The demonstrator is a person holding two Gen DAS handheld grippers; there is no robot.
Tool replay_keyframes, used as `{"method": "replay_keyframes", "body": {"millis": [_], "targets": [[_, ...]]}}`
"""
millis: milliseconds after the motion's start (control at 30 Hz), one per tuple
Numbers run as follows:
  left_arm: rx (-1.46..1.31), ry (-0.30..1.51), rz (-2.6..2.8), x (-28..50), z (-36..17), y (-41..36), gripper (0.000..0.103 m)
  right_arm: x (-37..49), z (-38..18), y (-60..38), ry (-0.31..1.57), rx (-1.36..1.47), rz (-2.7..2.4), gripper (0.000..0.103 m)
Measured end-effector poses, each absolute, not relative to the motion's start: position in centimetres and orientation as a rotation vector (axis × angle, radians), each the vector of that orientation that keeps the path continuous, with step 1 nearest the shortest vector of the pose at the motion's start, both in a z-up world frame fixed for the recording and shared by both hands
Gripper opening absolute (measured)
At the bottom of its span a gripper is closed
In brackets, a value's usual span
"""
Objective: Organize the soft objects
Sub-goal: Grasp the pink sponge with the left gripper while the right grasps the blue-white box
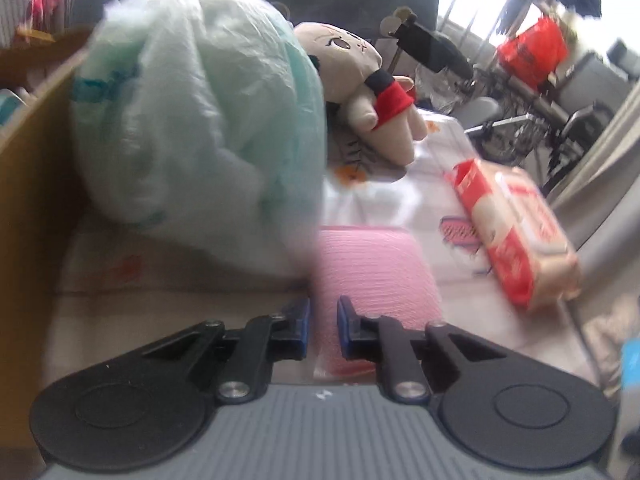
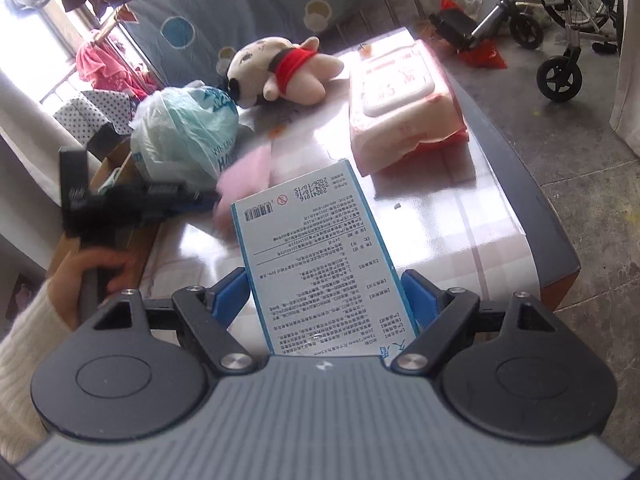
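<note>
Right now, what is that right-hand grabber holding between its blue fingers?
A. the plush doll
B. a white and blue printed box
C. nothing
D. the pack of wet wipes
B: in the right wrist view, the right gripper clamps the printed box by its two sides.

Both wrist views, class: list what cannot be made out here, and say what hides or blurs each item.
- Plastic bag contents: both views, crinkled film hides them.
- Pink pack: right wrist view, motion-blurred; left wrist view, its near end sits behind the left gripper.
- Box print: right wrist view, too small to read.
- Cardboard box interior: left wrist view, cut off by the edge.
</note>
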State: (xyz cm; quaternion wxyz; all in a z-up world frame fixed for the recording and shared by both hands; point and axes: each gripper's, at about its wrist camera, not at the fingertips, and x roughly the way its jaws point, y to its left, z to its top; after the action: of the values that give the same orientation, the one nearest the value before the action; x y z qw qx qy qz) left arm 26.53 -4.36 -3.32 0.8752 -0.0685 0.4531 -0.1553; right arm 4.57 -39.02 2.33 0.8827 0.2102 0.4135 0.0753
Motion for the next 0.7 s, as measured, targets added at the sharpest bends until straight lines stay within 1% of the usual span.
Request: {"method": "replay_keyframes", "body": {"millis": [33,67,100,133,233,267,300,367,400,467,533,567,633,667,700], "targets": [[-0.106,0.933,-0.307,25.6,-2.8,-3.8,0.04,4.3,2.5,-39.0,0.853,0.446,0.156,0.083],[-0.088,0.908,-0.303,24.7,-2.2,-3.3,0.053,4.1,2.7,-39.0,0.844,0.454,0.153,0.083],[-0.068,0.881,-0.317,24.1,-1.6,-3.2,0.079,3.9,2.7,-38.9,0.835,0.458,0.15,0.083],[-0.04,0.854,-0.332,23.5,-1.1,-3.4,0.092,3.8,2.8,-38.8,0.829,0.459,0.147,0.083],[0.092,0.796,-0.443,22.6,-0.6,-5.8,0.096,3.7,2.5,-38.3,0.819,0.459,0.133,0.083],[0.164,0.798,-0.477,22.8,-0.8,-7.3,0.097,3.7,2.3,-38.2,0.82,0.468,0.128,0.083],[0.232,0.799,-0.497,23.0,-1.1,-8.6,0.1,3.8,2.0,-38.1,0.822,0.481,0.125,0.083],[0.336,0.816,-0.527,23.6,-2.1,-10.8,0.101,3.7,1.5,-38.0,0.832,0.509,0.124,0.083],[0.369,0.83,-0.53,24.1,-2.6,-11.5,0.1,3.6,1.3,-37.9,0.835,0.517,0.124,0.083],[0.393,0.87,-0.541,25.0,-3.6,-12.1,0.08,3.3,1.4,-37.7,0.832,0.516,0.124,0.083],[0.319,0.925,-0.543,26.0,-4.2,-11.8,0.077,3.1,1.7,-37.7,0.815,0.507,0.12,0.082],[0.281,0.929,-0.534,26.3,-4.3,-11.5,0.077,3.2,1.9,-37.8,0.802,0.509,0.121,0.08],[0.272,0.926,-0.523,26.4,-4.2,-10.9,0.076,4.0,1.6,-37.8,0.786,0.511,0.141,0.068],[0.275,0.923,-0.513,26.1,-4.2,-10.7,0.076,4.7,0.9,-37.7,0.804,0.507,0.151,0.054],[0.277,0.922,-0.507,25.8,-4.1,-10.4,0.076,5.5,-0.1,-37.6,0.83,0.516,0.146,0.044]]}}
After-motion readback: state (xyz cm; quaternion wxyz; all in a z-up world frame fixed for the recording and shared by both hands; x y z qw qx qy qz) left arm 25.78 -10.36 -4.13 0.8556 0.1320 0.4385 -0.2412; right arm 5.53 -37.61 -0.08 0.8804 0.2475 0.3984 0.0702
